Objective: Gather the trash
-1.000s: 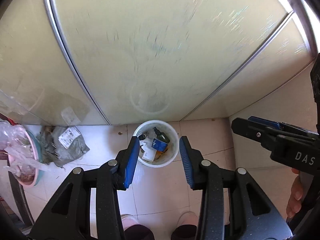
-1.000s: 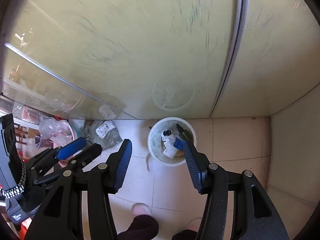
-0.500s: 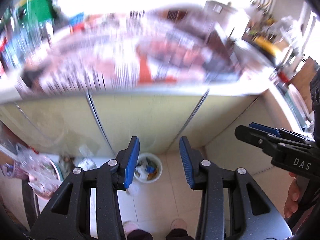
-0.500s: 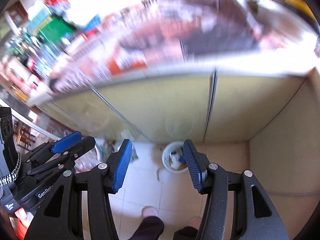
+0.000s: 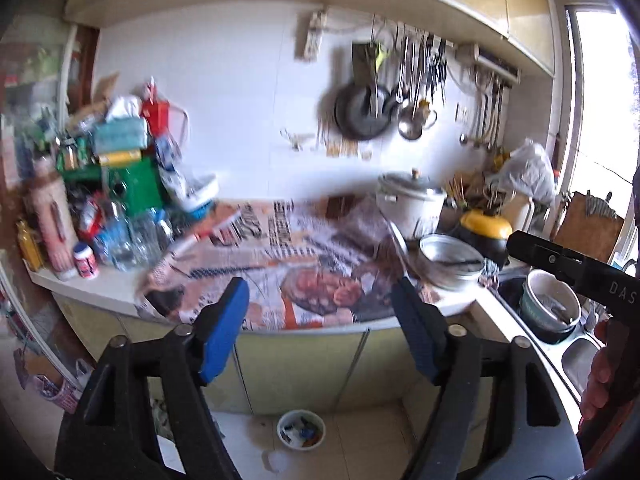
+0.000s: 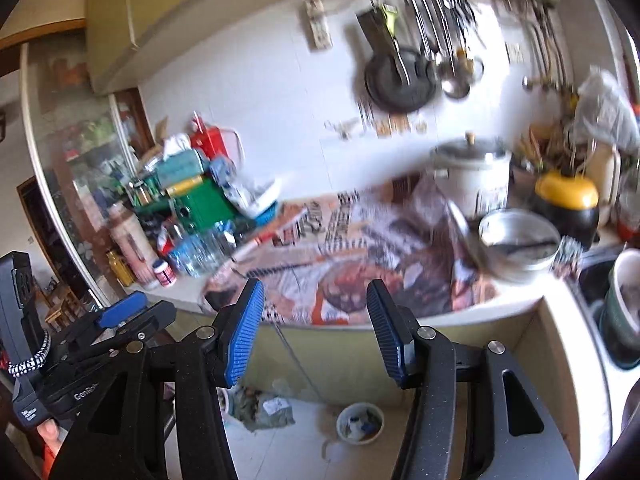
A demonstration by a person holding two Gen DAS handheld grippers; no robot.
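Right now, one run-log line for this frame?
left gripper: opening, empty | right gripper: opening, empty | small white trash bucket: on floor below counter, holds scraps | newspaper-covered counter: ahead

The letters "DAS" are read in pale print on the black body of the right tongs [image 5: 576, 268], seen at the right edge of the left wrist view. "GenRob", cut off by an arm in front, is read on the black body of the left tongs [image 6: 120, 320] at the near left of the right wrist view. Large dark headline characters are printed on the newspaper [image 5: 280, 236] spread over the surface, but they are too blurred to be read.
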